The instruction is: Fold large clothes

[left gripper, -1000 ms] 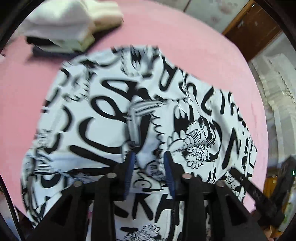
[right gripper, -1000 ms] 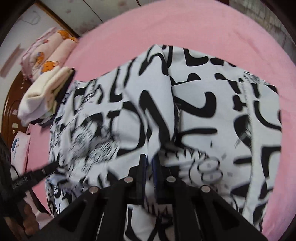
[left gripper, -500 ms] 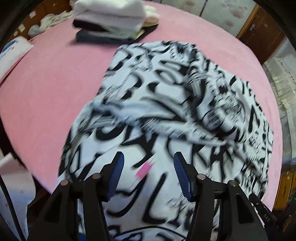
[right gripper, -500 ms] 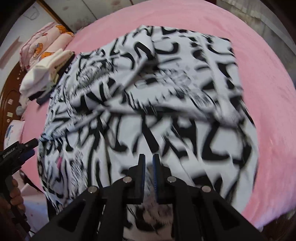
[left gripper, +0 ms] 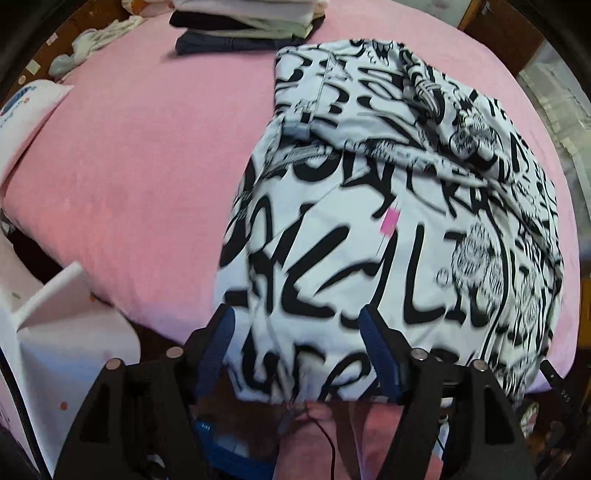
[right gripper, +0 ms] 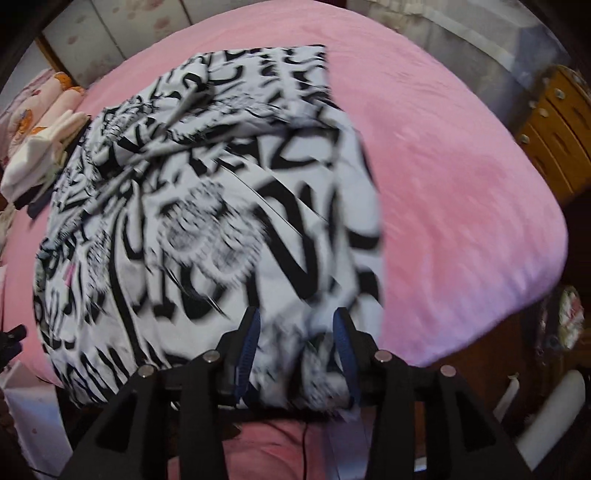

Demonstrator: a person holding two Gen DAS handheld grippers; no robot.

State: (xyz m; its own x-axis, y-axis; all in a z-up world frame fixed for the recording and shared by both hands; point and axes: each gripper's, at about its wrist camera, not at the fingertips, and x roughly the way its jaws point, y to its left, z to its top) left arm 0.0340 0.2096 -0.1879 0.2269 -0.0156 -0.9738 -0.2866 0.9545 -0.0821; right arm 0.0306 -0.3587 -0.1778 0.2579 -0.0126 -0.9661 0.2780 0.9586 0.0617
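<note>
Left wrist view has my left gripper [left gripper: 295, 328] pointing steeply down over the near edge of the bed [left gripper: 147, 166], its jaws standing well apart after just opening; the garment [left gripper: 388, 221] lies below and ahead of them, none of it pinched by the blue pads [left gripper: 376, 354]. This black-and-white printed piece is spread on the pink cover, its near hem hanging past the bed's edge right under the gripper, a folded layer bunched across its far half. A small pink tag [left gripper: 389, 221] sits on the cloth ahead of the gripper. Further ahead and to the left, a stack of folded clothes [left gripper: 243, 26] rests on the bed, apart from the garment.

On the right wrist view my right gripper [right gripper: 295, 332] also points down at the garment [right gripper: 207, 206], jaws partly apart and just opened; blurred cloth bulges between them, but I see no pad pressing it. Bare pink bed [right gripper: 461, 184] stretches to its right.
</note>
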